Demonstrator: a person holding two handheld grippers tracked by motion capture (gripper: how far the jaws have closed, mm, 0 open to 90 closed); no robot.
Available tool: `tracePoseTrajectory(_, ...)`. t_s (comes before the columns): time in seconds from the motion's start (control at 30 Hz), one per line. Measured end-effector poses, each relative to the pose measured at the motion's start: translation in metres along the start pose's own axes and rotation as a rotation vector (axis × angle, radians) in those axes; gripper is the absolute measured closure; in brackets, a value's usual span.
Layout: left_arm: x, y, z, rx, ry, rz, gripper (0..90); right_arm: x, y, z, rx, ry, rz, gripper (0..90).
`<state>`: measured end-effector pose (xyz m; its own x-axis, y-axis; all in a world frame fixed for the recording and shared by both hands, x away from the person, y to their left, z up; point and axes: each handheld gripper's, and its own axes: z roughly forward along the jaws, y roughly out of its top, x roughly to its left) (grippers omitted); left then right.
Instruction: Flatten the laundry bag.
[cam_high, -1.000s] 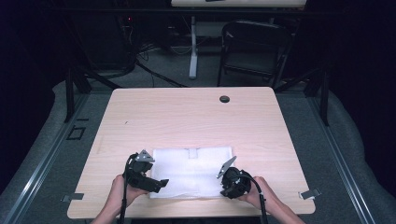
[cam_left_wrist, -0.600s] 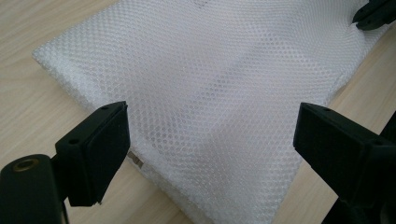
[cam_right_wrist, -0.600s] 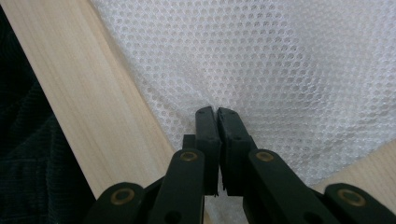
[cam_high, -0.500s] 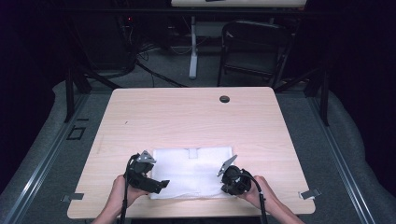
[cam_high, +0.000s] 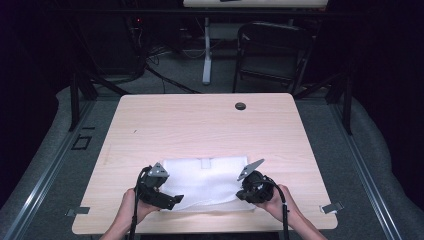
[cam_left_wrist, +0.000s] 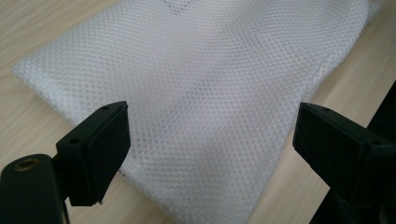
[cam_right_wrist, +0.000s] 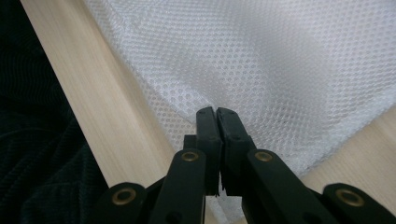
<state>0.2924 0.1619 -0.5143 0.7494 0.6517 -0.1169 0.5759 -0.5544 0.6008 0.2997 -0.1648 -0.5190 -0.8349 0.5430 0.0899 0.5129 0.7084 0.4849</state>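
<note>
Little had changed over the last second: your hands stayed at the near corners of the mesh (cam_high: 205, 182), the right gripper (cam_high: 252, 190) shifting only slightly. Your left gripper (cam_high: 162, 197) hung with its jaws wide apart over the lower-left corner, gripping nothing. Your right gripper's jaws were pressed together on the mesh edge at lower right. By my reading, one corner was secured and the other not yet taken. The mesh lay flat on the surface (cam_high: 200, 125) in the lower middle of the high view, its long axis running left to right.
</note>
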Motion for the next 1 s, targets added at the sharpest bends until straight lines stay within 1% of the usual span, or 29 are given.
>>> tracePoseTrajectory(0.03,-0.001,0.000,0.000,0.002,0.000,0.004,11.9,0.000,0.000,-0.001,-0.006,0.006,0.004,88.9)
tracePoseTrajectory(0.07,-0.001,0.000,0.000,0.003,-0.001,0.013,11.7,-0.002,0.001,-0.003,-0.005,0.008,-0.003,88.9)
tracePoseTrajectory(0.1,-0.003,0.000,0.001,0.000,-0.004,0.008,11.7,-0.001,0.001,-0.004,-0.014,0.003,0.004,88.9)
tracePoseTrajectory(0.23,-0.008,0.000,0.005,0.016,-0.017,0.030,11.6,-0.002,0.003,-0.007,-0.042,0.000,0.018,88.9)
tracePoseTrajectory(0.27,-0.009,0.000,0.007,0.019,-0.024,0.027,11.7,-0.002,0.004,-0.009,-0.049,-0.002,0.016,89.0)
tracePoseTrajectory(0.37,-0.013,0.002,0.012,0.032,-0.027,0.043,11.8,-0.002,0.005,-0.011,-0.071,-0.002,0.025,89.0)
tracePoseTrajectory(0.4,-0.014,0.002,0.013,0.035,-0.028,0.051,12.2,-0.002,0.005,-0.012,-0.067,-0.005,0.022,89.0)
tracePoseTrajectory(0.47,-0.016,0.002,0.015,0.038,-0.030,0.063,13.8,-0.002,0.006,-0.012,-0.076,-0.005,0.031,89.0)
tracePoseTrajectory(0.53,-0.018,0.002,0.016,0.039,-0.024,0.065,15.4,-0.002,0.006,-0.013,-0.077,-0.006,0.033,89.0)
tracePoseTrajectory(0.67,-0.022,0.002,0.023,0.060,-0.032,0.082,17.8,-0.002,0.008,-0.013,-0.080,-0.007,0.034,89.0)
tracePoseTrajectory(0.7,-0.022,0.002,0.024,0.068,-0.046,0.089,18.2,-0.002,0.008,-0.013,-0.087,-0.008,0.038,89.0)
tracePoseTrajectory(0.77,-0.025,0.003,0.028,0.089,-0.063,0.099,20.7,-0.002,0.009,-0.014,-0.084,-0.006,0.043,89.0)
tracePoseTrajectory(0.8,-0.027,0.003,0.030,0.096,-0.064,0.110,22.5,-0.003,0.010,-0.015,-0.090,-0.006,0.040,89.1)
tracePoseTrajectory(0.83,-0.029,0.004,0.032,0.099,-0.068,0.115,23.8,-0.002,0.009,-0.014,-0.106,-0.005,0.055,89.1)
tracePoseTrajectory(0.87,-0.030,0.004,0.033,0.103,-0.074,0.121,25.9,-0.003,0.010,-0.015,-0.096,-0.005,0.048,89.1)
tracePoseTrajectory(0.9,-0.032,0.005,0.035,0.103,-0.075,0.120,28.0,-0.003,0.011,-0.015,-0.104,-0.002,0.053,89.1)
tracePoseTrajectory(0.93,-0.032,0.006,0.036,0.103,-0.073,0.128,28.9,-0.003,0.011,-0.016,-0.094,-0.004,0.048,89.1)
tracePoseTrajectory(1.0,-0.035,0.007,0.040,0.104,-0.068,0.139,34.0,-0.003,0.012,-0.016,-0.100,-0.003,0.051,89.1)
